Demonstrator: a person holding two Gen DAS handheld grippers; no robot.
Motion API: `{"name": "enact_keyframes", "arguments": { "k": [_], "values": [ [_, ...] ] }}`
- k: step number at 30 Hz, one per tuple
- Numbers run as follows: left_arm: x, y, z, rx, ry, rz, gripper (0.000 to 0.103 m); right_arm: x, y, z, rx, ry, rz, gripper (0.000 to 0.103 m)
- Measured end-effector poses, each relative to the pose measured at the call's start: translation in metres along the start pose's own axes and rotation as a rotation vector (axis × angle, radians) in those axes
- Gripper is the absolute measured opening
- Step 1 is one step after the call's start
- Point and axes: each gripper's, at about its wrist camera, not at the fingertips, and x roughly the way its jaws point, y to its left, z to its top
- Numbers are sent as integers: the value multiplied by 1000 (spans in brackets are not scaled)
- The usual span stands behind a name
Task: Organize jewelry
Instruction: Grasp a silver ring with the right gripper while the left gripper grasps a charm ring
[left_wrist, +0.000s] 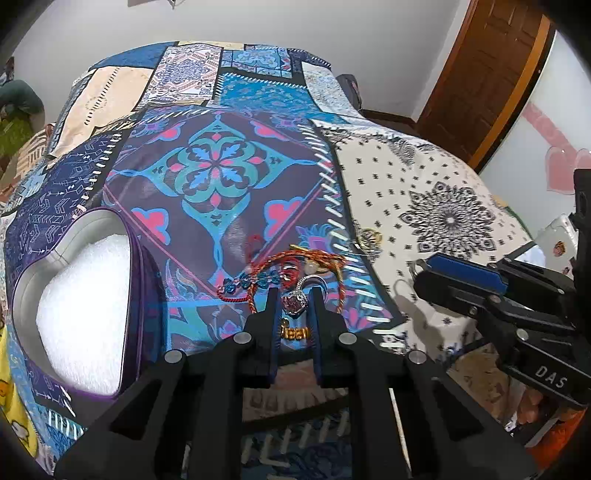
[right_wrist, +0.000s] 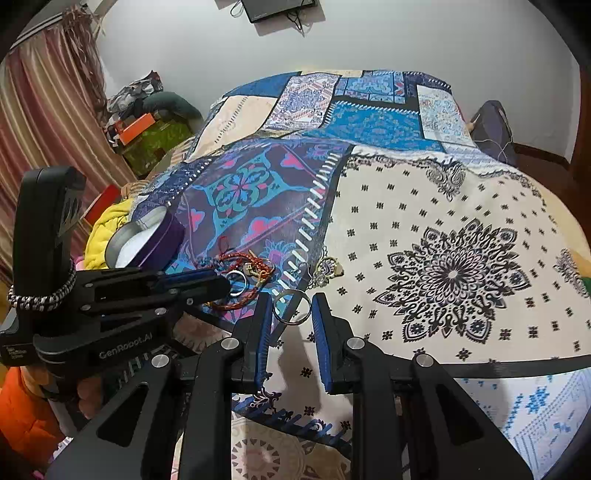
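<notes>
A pile of jewelry lies on the patchwork bedspread: red and orange cord bracelets (left_wrist: 295, 258), blue beads (left_wrist: 243, 282), a silver band (left_wrist: 314, 280) and a silver ring with a red stone (left_wrist: 294, 302). My left gripper (left_wrist: 294, 301) is open, its fingers on either side of the red-stone ring. A purple heart-shaped box (left_wrist: 81, 302) with white lining stands open to the left. My right gripper (right_wrist: 290, 308) is open around a plain silver hoop (right_wrist: 291, 307) on the white patch. A gold piece (right_wrist: 327, 269) lies beyond it.
The bedspread (right_wrist: 443, 206) covers a bed with the near edge just below both grippers. A wooden door (left_wrist: 491, 74) is at the far right. Clothes and boxes (right_wrist: 147, 122) are piled by the striped curtain at the left.
</notes>
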Motion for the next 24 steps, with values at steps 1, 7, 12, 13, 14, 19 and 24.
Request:
{"name": "enact_keyframes", "arguments": {
  "k": [1, 7, 12, 13, 14, 19, 24],
  "values": [
    [-4, -2, 0, 1, -7, -6, 13, -2, 1, 1, -3, -5, -4, 20],
    [-30, -8, 2, 15, -59, -11, 13, -18, 11, 7, -19, -40, -16, 20],
    [-57, -6, 2, 14, -113, 1, 13, -31, 25, 18, -39, -81, -15, 20],
    [-65, -4, 2, 13, -130, 9, 13, -33, 28, 21, -42, -88, -14, 20],
    [-71, -3, 2, 11, -143, 15, 13, -35, 32, 24, -48, -99, -12, 20],
    [-100, 9, 2, 0, -210, 50, 13, -43, 53, 35, -76, -137, -2, 20],
    [-124, 27, 1, -23, -261, 72, 13, -44, 75, 44, -105, -160, 11, 20]
  ]
}}
